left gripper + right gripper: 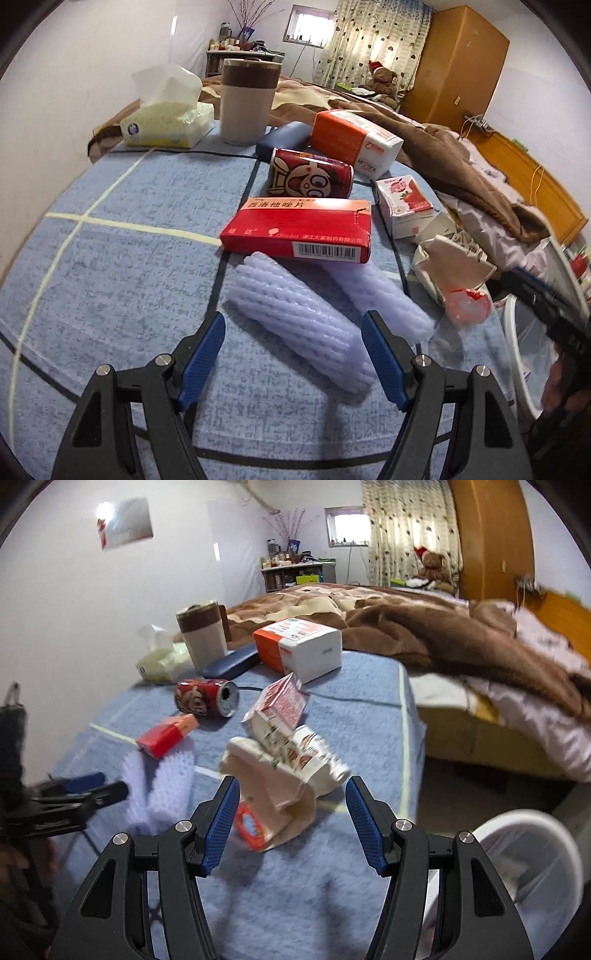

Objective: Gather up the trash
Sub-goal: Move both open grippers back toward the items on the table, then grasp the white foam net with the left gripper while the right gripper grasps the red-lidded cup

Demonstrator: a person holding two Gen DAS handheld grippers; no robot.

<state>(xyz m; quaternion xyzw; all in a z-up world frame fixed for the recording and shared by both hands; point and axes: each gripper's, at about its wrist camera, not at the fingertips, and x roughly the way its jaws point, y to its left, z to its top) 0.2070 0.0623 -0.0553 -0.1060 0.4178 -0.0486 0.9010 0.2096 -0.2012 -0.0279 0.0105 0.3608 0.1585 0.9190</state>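
Note:
Trash lies on a blue cloth-covered table [110, 280]. My left gripper [293, 332] is open, its fingers on either side of the near end of a white foam fruit net [299, 325]; a second foam net [384, 299] lies beside it. Beyond are a red medicine box [299, 229], a red can [310, 179] on its side and a strawberry milk carton [404, 205]. My right gripper [291, 794] is open just before a crumpled beige wrapper [273, 794] and a squashed carton [310, 757]. The white bin [532, 860] stands at the lower right.
A tissue pack [166, 118], a beige lidded cup [247, 99], a dark blue case [282, 138] and an orange-white tissue box [354, 138] stand at the table's far side. A bed with a brown blanket [424, 627] lies to the right.

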